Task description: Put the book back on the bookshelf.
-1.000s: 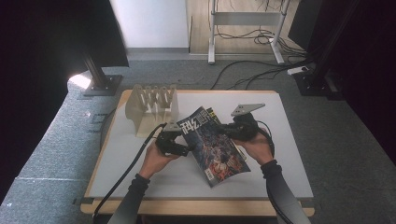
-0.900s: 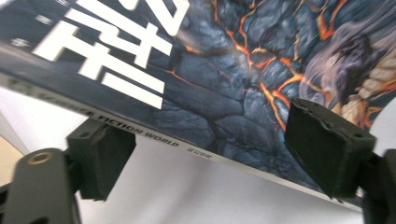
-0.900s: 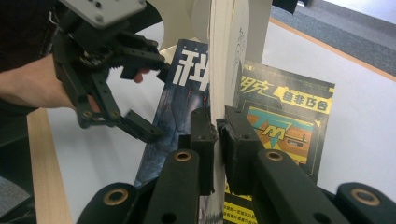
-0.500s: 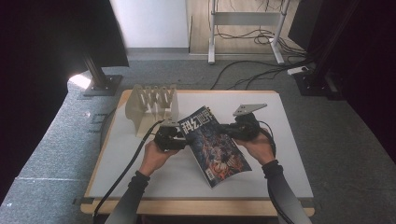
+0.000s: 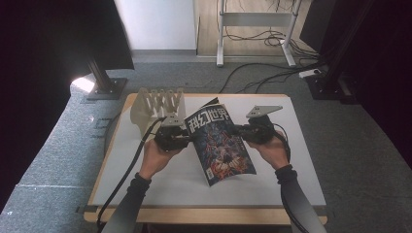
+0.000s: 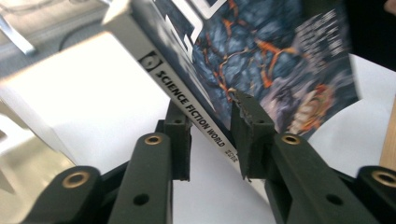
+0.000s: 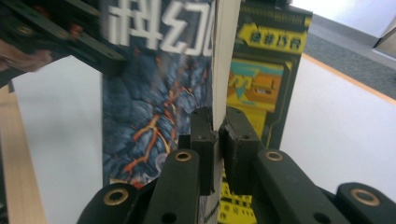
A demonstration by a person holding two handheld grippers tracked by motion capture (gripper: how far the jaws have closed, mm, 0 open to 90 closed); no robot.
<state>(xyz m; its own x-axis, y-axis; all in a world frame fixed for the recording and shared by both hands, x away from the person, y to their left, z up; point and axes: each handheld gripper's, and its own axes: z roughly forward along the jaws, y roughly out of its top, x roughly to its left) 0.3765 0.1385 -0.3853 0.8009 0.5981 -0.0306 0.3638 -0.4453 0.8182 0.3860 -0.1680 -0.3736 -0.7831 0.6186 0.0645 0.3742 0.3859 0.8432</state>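
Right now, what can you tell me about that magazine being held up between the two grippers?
The magazine is a glossy paperback issue with a dark blue cover, orange lava-like cracks and large white Chinese title characters; its white spine reads "SCIENCE FICTION WORLD". It is closed and held tilted above the white table. The left gripper straddles its spine edge, and the right gripper clamps the opposite page edge.

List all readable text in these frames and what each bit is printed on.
"SCIENCE FICTION WORLD": on the white spine of the magazine, left gripper view.
"科幻世界": large white title on the magazine's front cover, high view; its top shows upside down in the right gripper view.
Yellow banner characters on the back cover: too blurred to read.
Small print at the spine's lower end and white lines on the cover: too small to read.
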